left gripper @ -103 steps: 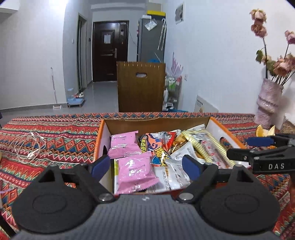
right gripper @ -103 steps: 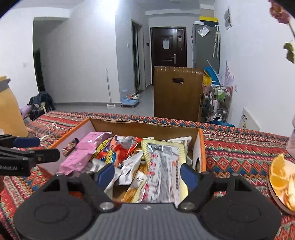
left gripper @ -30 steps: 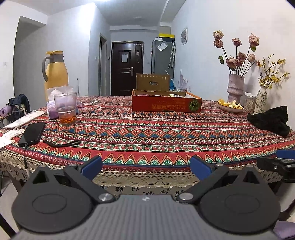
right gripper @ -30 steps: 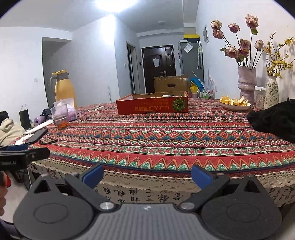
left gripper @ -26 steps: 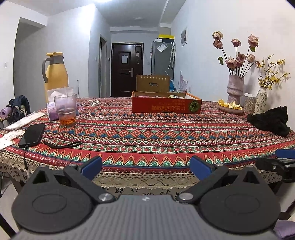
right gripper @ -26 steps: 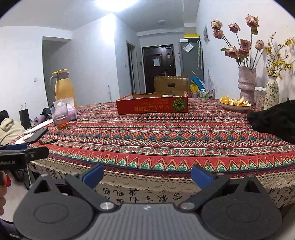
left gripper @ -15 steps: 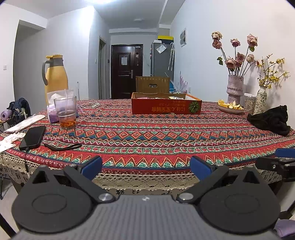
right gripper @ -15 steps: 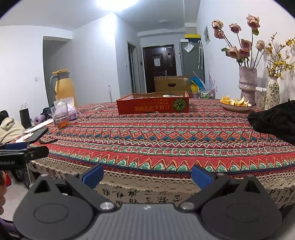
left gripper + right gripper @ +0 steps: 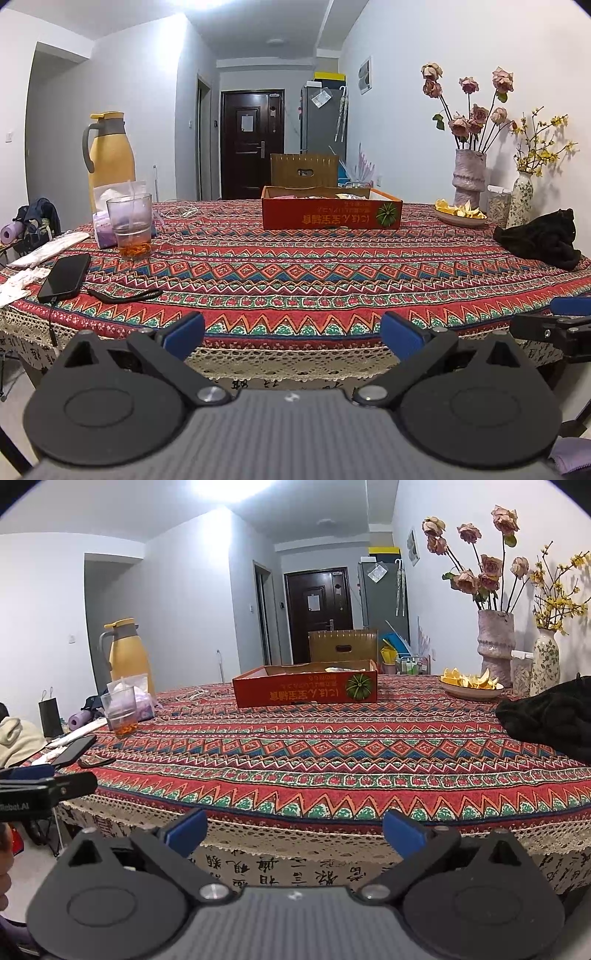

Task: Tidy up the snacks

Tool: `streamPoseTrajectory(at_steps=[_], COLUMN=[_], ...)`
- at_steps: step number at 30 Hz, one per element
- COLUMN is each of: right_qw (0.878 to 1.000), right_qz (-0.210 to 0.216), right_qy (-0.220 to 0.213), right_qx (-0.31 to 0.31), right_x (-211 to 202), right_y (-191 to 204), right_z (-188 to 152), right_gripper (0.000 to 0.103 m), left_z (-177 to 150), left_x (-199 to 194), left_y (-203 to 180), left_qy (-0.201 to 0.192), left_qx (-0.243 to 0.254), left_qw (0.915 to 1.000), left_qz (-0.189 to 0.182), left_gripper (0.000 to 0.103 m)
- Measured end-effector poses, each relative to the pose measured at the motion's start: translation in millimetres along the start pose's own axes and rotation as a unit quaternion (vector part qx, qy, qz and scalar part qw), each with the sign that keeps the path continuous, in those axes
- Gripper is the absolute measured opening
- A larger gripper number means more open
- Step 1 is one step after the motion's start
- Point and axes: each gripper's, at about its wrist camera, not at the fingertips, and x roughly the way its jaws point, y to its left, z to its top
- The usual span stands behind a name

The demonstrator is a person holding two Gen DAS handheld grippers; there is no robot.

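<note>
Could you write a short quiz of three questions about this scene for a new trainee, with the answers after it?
1. True or false: the left gripper holds a snack.
2. What lies nearest the table's near-left edge: A the phone, B the plate of orange peel, C the black cloth?
3. Fill in: the glass stands in front of the yellow ____.

Key
1. False. Both it and the right gripper are open and empty, back from the table; the snack box sits far across it.
2. A.
3. Thermos jug.
</note>
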Motion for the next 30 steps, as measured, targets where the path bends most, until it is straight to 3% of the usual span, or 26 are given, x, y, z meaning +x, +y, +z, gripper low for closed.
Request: streamPoseTrajectory(at_steps=[30], right_qw=[1.000], right_qz=[0.004], right_qy=[-0.002], right_qx=[0.004], right_x=[0.3], right_y=[-0.9], right_z=[0.1], right_gripper=[0.101], left_z=[0.2], left_x=[-0.4], left_y=[1.4], left_qy=[0.000], left_qx=[0.000], left_qw=[1.0000], left_qz=[0.000], left_gripper=[0.103])
